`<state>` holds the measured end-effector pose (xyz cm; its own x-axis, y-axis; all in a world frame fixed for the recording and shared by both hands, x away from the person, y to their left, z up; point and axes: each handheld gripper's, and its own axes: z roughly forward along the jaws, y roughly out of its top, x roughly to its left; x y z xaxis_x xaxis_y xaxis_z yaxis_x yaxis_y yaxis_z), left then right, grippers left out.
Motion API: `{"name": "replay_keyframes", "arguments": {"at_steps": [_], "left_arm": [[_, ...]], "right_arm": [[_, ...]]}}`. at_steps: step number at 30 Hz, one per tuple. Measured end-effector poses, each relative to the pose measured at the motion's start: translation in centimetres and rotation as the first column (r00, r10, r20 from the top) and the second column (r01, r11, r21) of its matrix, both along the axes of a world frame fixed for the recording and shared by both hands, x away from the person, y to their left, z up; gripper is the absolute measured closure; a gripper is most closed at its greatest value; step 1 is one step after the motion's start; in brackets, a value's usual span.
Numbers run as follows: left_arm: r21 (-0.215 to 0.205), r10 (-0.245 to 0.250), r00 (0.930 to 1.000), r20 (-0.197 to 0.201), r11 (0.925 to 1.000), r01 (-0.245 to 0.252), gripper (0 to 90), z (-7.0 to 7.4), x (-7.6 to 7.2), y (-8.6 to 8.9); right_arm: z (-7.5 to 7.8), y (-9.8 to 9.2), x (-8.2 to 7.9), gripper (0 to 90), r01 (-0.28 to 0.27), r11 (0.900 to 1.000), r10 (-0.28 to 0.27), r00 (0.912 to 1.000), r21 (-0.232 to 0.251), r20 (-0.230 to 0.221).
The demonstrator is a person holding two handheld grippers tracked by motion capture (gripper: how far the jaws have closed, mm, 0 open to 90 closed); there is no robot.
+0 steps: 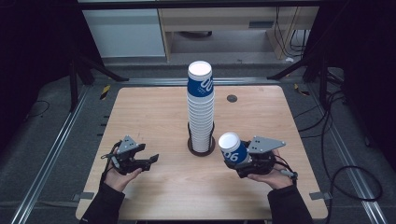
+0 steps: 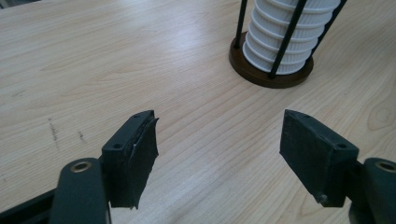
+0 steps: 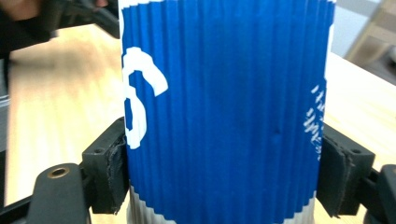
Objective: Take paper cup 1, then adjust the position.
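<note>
A tall stack of blue-and-white ribbed paper cups (image 1: 201,107) stands upside down in a dark round holder (image 1: 201,147) at the table's middle. My right gripper (image 1: 243,161) is shut on a single blue cup (image 1: 232,148), held bottom-up to the right of the holder; in the right gripper view both pads (image 3: 114,168) press the cup's ribbed wall (image 3: 224,107). My left gripper (image 1: 152,160) sits at the front left, open, with bare wood between its fingers (image 2: 135,154). The stack's base (image 2: 280,46) shows ahead of it.
The wooden table (image 1: 149,116) has a small round grommet (image 1: 232,98) at the back right. Dark frame legs and cables lie on the floor around it. A cabinet and a shelf stand behind.
</note>
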<state>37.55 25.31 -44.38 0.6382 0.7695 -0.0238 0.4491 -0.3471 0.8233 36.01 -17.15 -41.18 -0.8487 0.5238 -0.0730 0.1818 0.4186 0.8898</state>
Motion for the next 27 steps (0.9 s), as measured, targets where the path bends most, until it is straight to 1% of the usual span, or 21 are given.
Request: {"name": "replay_keyframes", "arguments": {"at_steps": [1, 2, 3, 5, 6, 7, 8, 9, 11, 13, 14, 16, 18, 21, 22, 23, 25, 27], "left_arm": [[0.0, 0.0, 1.0, 0.0, 1.0, 0.0, 26.7, 0.0, 0.0, 0.0], [0.0, -0.009, 1.0, -0.002, 1.0, 0.009, 26.7, 0.1, 0.0, -0.1], [-0.001, -0.016, 0.9999, -0.002, 0.9999, 0.016, 26.4, 0.1, -0.1, -0.2], [0.001, -0.039, 0.9992, -0.008, 0.9992, 0.039, 26.1, 0.2, -0.1, -0.3], [0.001, -0.039, 0.9992, -0.008, 0.9992, 0.039, 26.1, 0.2, -0.1, -0.3], [0.001, -0.045, 0.9989, -0.008, 0.999, 0.045, 26.1, 0.2, -0.2, -0.4], [-0.016, -0.068, 0.9976, -0.016, 0.9976, 0.068, 25.6, 0.4, -0.2, -0.6], [-0.024, -0.078, 0.9968, -0.017, 0.9967, 0.077, 25.2, 0.5, -0.3, -0.7], [-0.018, -0.099, 0.995, -0.015, 0.995, 0.098, 24.8, 0.7, -0.5, -1.0], [-0.034, -0.13, 0.9913, -0.02, 0.991, 0.13, 23.9, 1.0, -0.8, -1.4], [-0.034, -0.13, 0.9913, -0.02, 0.991, 0.13, 23.5, 1.0, -0.8, -1.4], [-0.056, -0.165, 0.9862, -0.016, 0.9849, 0.164, 23.0, 1.5, -1.2, -2.0], [-0.069, -0.185, 0.9826, -0.013, 0.9805, 0.184, 21.9, 1.8, -1.4, -2.3], [-0.067, -0.209, 0.978, -0.004, 0.9758, 0.208, 21.2, 2.2, -1.7, -3.0], [-0.067, -0.209, 0.978, -0.004, 0.9758, 0.208, 20.8, 2.2, -1.7, -3.0], [-0.079, -0.226, 0.974, 0.0, 0.971, 0.226, 20.7, 2.6, -2.0, -3.4], [-0.089, -0.245, 0.9694, 0.011, 0.9654, 0.245, 20.7, 3.0, -2.2, -3.7], [-0.1, -0.256, 0.9666, 0.015, 0.9614, 0.256, 20.7, 3.3, -2.2, -4.0]], "right_arm": [[0.0, 0.0, 0.0, 20.0, 0.0, 1.0, 0.0, 1.0, 0.0, 0.0], [0.0, 0.2, 0.0, 20.0, -0.015, 1.0, 0.015, 0.9999, 0.0, -0.001], [0.0, 0.8, -0.1, 19.9, -0.056, 0.998, 0.056, 0.9984, -0.004, -0.009], [0.0, 1.2, -0.2, 19.9, -0.077, 0.997, 0.076, 0.997, -0.012, -0.007], [0.0, 1.4, -0.1, 19.9, -0.087, 0.996, 0.087, 0.9962, -0.007, -0.011], [0.0, 1.4, -0.1, 19.9, -0.087, 0.996, 0.087, 0.9962, -0.007, -0.011], [0.1, 1.9, 0.0, 19.9, -0.104, 0.995, 0.104, 0.9944, -0.007, -0.02], [0.1, 2.0, 0.0, 19.9, -0.11, 0.994, 0.11, 0.9938, -0.01, -0.019], [0.2, 2.6, 0.2, 19.9, -0.127, 0.992, 0.126, 0.9918, -0.017, -0.019], [0.3, 3.0, 0.4, 19.9, -0.139, 0.99, 0.138, 0.9903, -0.024, -0.018], [0.3, 3.0, 0.4, 19.9, -0.139, 0.99, 0.138, 0.9903, -0.024, -0.018], [0.2, 3.6, 0.6, 19.9, -0.154, 0.988, 0.153, 0.9881, -0.03, -0.018], [0.2, 3.9, 0.8, 19.9, -0.156, 0.987, 0.155, 0.9877, -0.038, -0.018], [0.2, 4.5, 1.0, 19.8, -0.17, 0.984, 0.169, 0.9854, -0.044, -0.016], [0.1, 4.7, 1.0, 19.8, -0.177, 0.983, 0.177, 0.9841, -0.045, -0.016], [0.1, 4.9, 1.1, 19.8, -0.181, 0.982, 0.18, 0.9835, -0.051, -0.016], [0.0, 5.1, 1.1, 19.8, -0.183, 0.981, 0.182, 0.9831, -0.059, -0.02], [-0.1, 5.1, 1.2, 19.8, -0.182, 0.981, 0.181, 0.9832, -0.066, -0.021]]}}
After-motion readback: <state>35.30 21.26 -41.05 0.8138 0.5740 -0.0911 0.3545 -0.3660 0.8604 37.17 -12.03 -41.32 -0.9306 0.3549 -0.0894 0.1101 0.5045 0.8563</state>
